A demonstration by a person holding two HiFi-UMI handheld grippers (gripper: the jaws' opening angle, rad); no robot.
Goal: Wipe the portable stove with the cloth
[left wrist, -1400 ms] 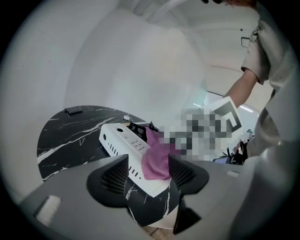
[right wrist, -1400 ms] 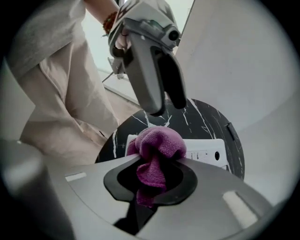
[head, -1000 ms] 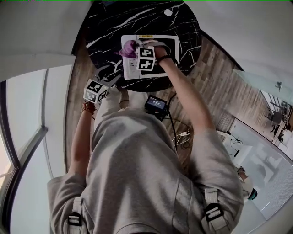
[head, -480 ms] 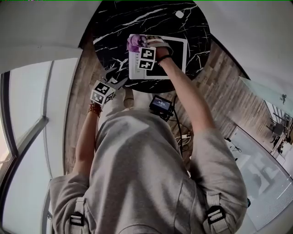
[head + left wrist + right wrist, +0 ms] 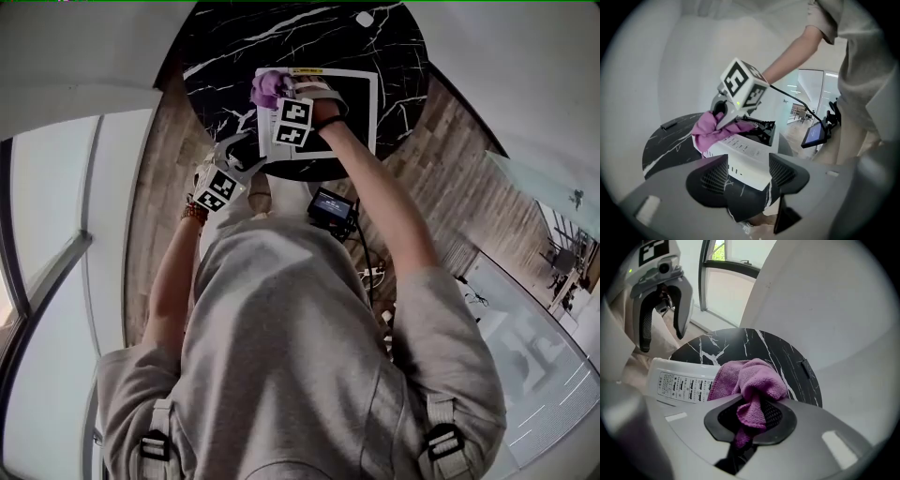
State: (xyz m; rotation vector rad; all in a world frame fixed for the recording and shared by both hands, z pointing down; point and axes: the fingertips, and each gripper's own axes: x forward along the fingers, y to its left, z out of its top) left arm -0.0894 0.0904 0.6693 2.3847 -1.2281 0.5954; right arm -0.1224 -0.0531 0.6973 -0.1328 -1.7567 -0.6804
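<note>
- Cloth: purple and bunched, pinched in the right gripper. The fingers are closed tight on a fold, and the rest of the wad bulges out ahead of them.
- Cloth position: at the far-left corner of the portable stove in the head view, right by the white strip with printed labels. It looks down on the stove, but actual contact is not clear.
- Stove: white body with a black cooking top. It lies flat on the round black marbled surface, toward the person's side.
- Left gripper: fingers wide apart, holding nothing. It sits at the near edge of the surface, aimed at the stove's near corner. That corner shows between the fingers in the left gripper view, with no pad pressing on it. Whether it touches the stove, cannot tell.
- Step, as a judgement: the cloth is gripped and brought to the stove, so the wipe is at its very start. No part of the stove can be called wiped yet.
- Next move calls for:
  - pressing the wad flat and dragging it along the label strip, then across the black top in overlapping passes;
  - keeping the right fingers clamped so the fold does not slip out;
  - probably having the left gripper steady the near corner, since the stove looks light and could slide on the smooth surface.
</note>
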